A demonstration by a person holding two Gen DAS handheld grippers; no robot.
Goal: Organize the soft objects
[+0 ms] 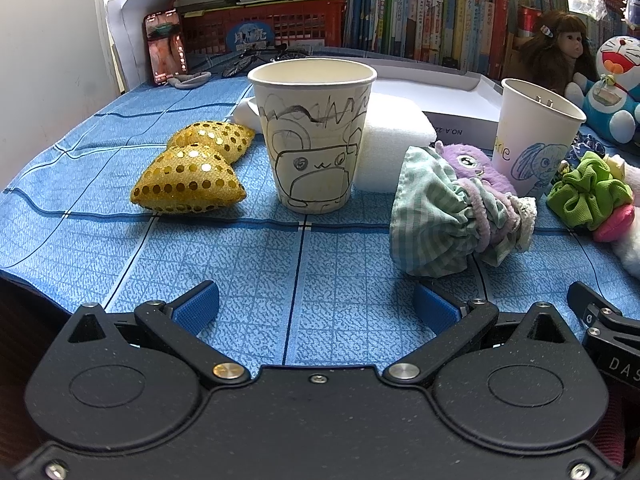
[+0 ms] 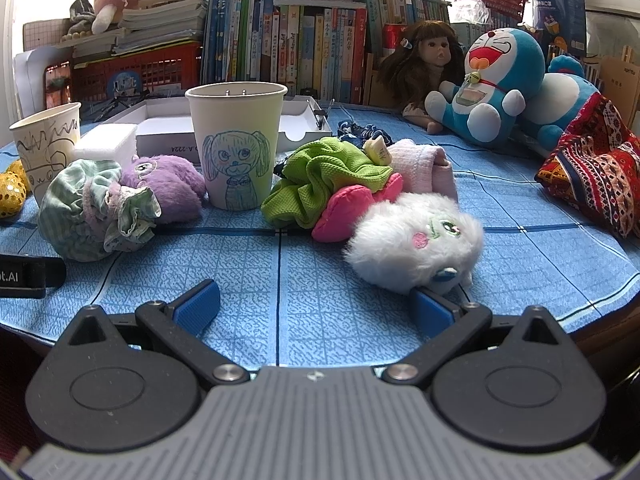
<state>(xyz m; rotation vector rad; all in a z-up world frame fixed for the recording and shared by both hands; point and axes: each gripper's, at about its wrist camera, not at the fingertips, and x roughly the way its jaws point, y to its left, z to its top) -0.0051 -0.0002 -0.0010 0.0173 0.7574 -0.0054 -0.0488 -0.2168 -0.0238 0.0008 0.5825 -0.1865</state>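
Across the table (image 1: 224,256) I see a blue cloth with dark grid lines; behind it runs a packed bookshelf (image 2: 304,36), with a red crate (image 1: 260,28) and a phone (image 1: 166,46) propped at the left. A doll (image 2: 424,60) and a Doraemon plush (image 2: 492,80) sit against the books.

Soft things lie scattered round two drawn-on paper cups: the bear cup (image 1: 314,136) and the dog cup (image 2: 236,144). Gold sequin cushions (image 1: 192,176) lie left of the bear cup, a white foam block (image 1: 392,148) behind it. A green check pouch (image 1: 440,216) touches a purple plush (image 2: 168,184); a green scrunchie (image 2: 320,184), a pink pad (image 2: 352,208) and a white plush (image 2: 420,240) bunch together right of the dog cup.

From the left wrist, the scrunchie pile is cut off at the frame edge — the white plush barely shows. A small tile (image 2: 378,148) on the scrunchie carries a character I cannot read.

My left claw (image 1: 316,312) is spread wide, holding nothing, its right finger near the pouch. My right claw (image 2: 316,312) is equally wide and empty — its right finger (image 2: 432,312) sits just at the white plush; I cannot tell whether it touches.
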